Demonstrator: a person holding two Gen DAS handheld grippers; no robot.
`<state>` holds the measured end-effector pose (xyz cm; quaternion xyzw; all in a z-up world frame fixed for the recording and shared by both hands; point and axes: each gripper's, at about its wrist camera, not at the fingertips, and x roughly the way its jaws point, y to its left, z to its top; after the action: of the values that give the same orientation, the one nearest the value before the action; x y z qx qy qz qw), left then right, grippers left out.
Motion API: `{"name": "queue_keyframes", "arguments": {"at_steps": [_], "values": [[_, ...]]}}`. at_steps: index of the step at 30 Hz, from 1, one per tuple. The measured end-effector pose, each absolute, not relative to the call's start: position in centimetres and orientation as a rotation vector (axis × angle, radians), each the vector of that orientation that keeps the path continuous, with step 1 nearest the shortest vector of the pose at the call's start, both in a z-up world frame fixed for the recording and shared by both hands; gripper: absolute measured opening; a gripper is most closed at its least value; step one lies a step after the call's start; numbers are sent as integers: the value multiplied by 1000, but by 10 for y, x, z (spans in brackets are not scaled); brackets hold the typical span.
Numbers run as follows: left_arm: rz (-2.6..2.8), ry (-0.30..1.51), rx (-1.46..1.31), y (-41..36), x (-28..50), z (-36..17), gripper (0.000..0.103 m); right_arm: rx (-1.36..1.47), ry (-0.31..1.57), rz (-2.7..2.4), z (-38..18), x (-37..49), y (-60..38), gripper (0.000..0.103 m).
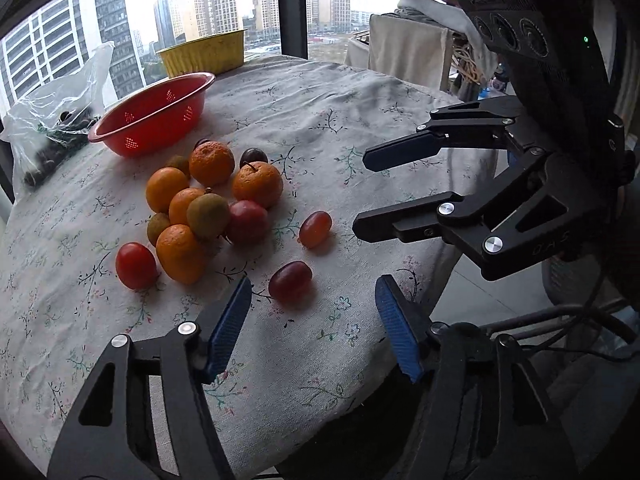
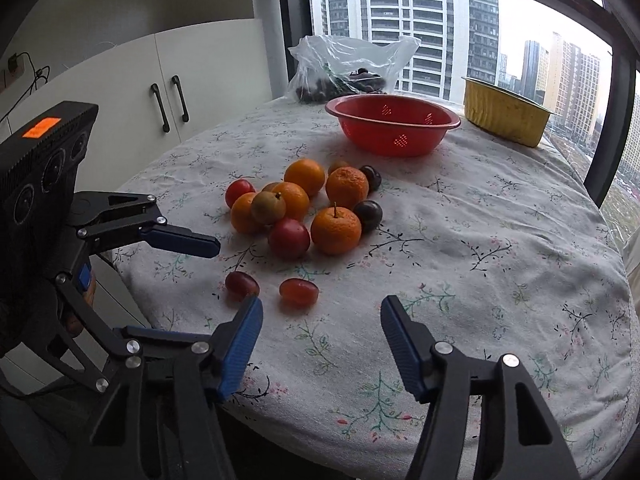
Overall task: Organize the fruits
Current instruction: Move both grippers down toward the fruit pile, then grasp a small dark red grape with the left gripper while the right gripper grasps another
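Left hand-held gripper: jaws part open, nothing held, blue pads at the bottom of the left wrist view, hovering over the near edge of the table. A reddish oval fruit is seen just beyond its fingertips, untouched.

Right hand-held gripper: jaws likewise part open and empty, at the bottom of the right wrist view. Two small reddish fruits lie just ahead of its left pad; the nearer to centre is not between the jaws.

Further out, the main fruit pile is grouped mid-frame: mandarins, plum-like red and dark fruits, a few greenish-brown ones, mostly touching. Behind it, the red colander is seen empty, upper centre. A yellow tub stands at upper right, a plastic bag with dark contents behind the colander.

Step judged: approach, first pick not yet made; nothing sorted so far. Which container takes which fruit cannot be told.

Next move calls for lowering one gripper so a loose outlier sits squarely between the pads, then a gentle close — soft skins, round shapes, roll-away risk on the wrinkled cloth.
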<state>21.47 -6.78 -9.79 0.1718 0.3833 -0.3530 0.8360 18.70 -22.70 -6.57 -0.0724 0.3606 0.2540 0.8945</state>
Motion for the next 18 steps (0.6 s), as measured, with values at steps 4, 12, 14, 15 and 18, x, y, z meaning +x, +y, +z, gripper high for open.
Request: {"name": "queue_keyframes", "arguments": {"at_steps": [4,12,14,15,18], "values": [[-786,840,395,-77,230,-101,44,-182,778,586,-72,197,-229,57],[-825,878,444,-74,244,-109,40,-186,815,678,-79,208,-230,53],[-839,881,441,-73,246,-108,40,-203,819,699,-79,210,-226,52],[-854,885,436,-72,247,-108,36,-212,820,709,-79,210,-224,51],[-883,887,448,-73,248,-108,29,-246,826,739,-79,210,-218,50]]}}
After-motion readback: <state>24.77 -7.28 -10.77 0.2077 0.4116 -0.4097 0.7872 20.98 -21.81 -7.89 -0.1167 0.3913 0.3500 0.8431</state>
